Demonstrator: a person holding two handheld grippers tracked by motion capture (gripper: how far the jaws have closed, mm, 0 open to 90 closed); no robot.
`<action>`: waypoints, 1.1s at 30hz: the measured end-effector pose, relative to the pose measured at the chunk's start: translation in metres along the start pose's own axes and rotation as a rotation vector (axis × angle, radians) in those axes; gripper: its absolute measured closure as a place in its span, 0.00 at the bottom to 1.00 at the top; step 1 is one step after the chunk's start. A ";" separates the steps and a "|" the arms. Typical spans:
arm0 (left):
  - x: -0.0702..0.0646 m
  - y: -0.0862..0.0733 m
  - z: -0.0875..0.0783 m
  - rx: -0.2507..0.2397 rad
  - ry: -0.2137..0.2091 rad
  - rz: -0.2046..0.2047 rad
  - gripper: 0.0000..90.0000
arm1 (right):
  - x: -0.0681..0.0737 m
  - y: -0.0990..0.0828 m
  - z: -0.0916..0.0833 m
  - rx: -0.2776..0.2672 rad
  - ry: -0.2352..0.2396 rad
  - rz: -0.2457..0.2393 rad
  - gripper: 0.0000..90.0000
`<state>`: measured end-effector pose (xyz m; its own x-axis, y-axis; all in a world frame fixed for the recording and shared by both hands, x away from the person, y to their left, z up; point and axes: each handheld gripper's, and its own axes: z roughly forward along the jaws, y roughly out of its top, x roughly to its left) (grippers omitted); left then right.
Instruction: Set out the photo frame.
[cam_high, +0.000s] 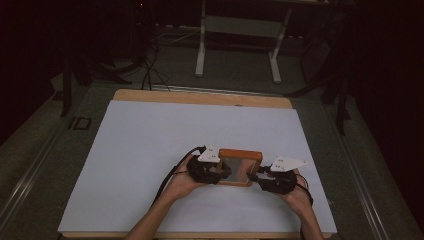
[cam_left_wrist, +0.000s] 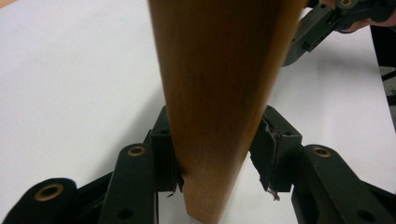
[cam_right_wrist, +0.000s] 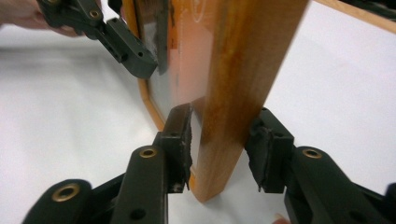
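A wooden-framed panel (cam_high: 240, 167) stands on edge on the white bench (cam_high: 150, 150), the left tool (cam_high: 220, 172) and right tool (cam_high: 257, 177) clamped on its opposite ends.

A wooden frame (cam_high: 240, 167) lies on the white table (cam_high: 150, 150). The left gripper (cam_high: 218, 171) holds its left edge, and the right gripper (cam_high: 256, 177) holds its right edge.

Pretty dark room: a white sheet (cam_high: 150, 150) is laid over a wooden table (cam_high: 200, 96), a white metal stand (cam_high: 239, 30) and cables (cam_high: 150, 70) are seen on the grey floor (cam_high: 30, 165) behind.
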<state>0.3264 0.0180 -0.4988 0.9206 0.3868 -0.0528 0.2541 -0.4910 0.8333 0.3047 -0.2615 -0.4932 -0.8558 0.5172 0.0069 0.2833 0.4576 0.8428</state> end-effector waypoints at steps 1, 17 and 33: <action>-0.001 0.000 0.000 -0.002 0.003 0.000 0.64 | -0.001 0.000 -0.001 0.000 0.008 0.005 0.70; 0.001 -0.007 -0.011 -0.066 -0.015 -0.073 0.68 | -0.005 0.002 0.004 -0.013 0.041 0.050 0.69; 0.013 -0.026 -0.051 -0.093 -0.007 -0.176 0.67 | 0.010 0.028 0.032 -0.029 0.094 0.035 0.69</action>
<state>0.3173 0.0754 -0.4933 0.8665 0.4547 -0.2059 0.3834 -0.3421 0.8579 0.3184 -0.2203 -0.4871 -0.8828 0.4619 0.0857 0.3021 0.4184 0.8565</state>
